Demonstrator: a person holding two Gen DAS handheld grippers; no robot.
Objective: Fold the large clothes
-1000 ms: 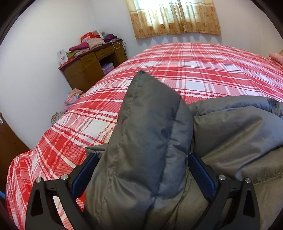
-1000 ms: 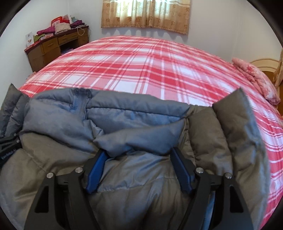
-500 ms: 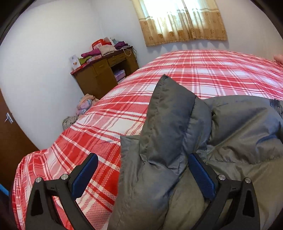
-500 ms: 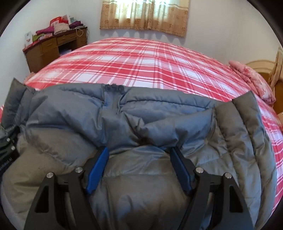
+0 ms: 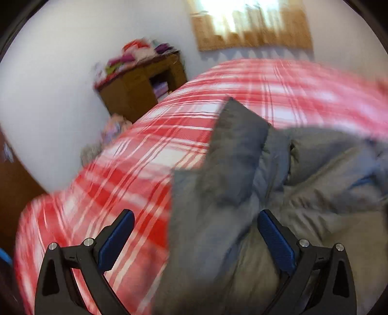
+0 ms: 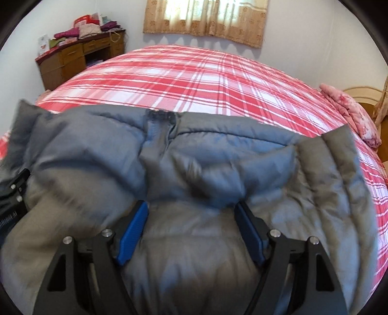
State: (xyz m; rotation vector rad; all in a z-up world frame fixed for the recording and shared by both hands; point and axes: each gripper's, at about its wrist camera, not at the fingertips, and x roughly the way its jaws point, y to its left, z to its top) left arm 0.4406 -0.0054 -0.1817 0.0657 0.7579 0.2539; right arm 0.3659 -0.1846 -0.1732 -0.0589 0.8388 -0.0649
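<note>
A grey puffer jacket point(image 6: 194, 157) lies spread on the red plaid bed point(image 6: 194, 80), collar edge towards the far side. My right gripper point(image 6: 192, 210) holds a thick fold of it; fabric fills the gap and bulges over both blue pads. In the blurred left wrist view, my left gripper point(image 5: 195, 218) stands open. Its left pad point(image 5: 116, 237) is over bare bedspread point(image 5: 135, 155), and the jacket's raised sleeve end point(image 5: 237, 150) lies loose by the right pad. A black part of the left gripper point(image 6: 14, 191) shows at the jacket's left edge in the right wrist view.
A wooden desk point(image 6: 80, 55) piled with folded clothes stands in the far left corner. A pink cloth point(image 6: 349, 109) lies at the bed's right side by a wooden headboard. A curtained window point(image 6: 206, 19) is on the far wall. A dark door point(image 5: 14, 184) stands left of the bed.
The left gripper has slid left off the sleeve, which filled its jaws before and now lies to the right. In the right wrist view the jacket has spread flatter and wider.
</note>
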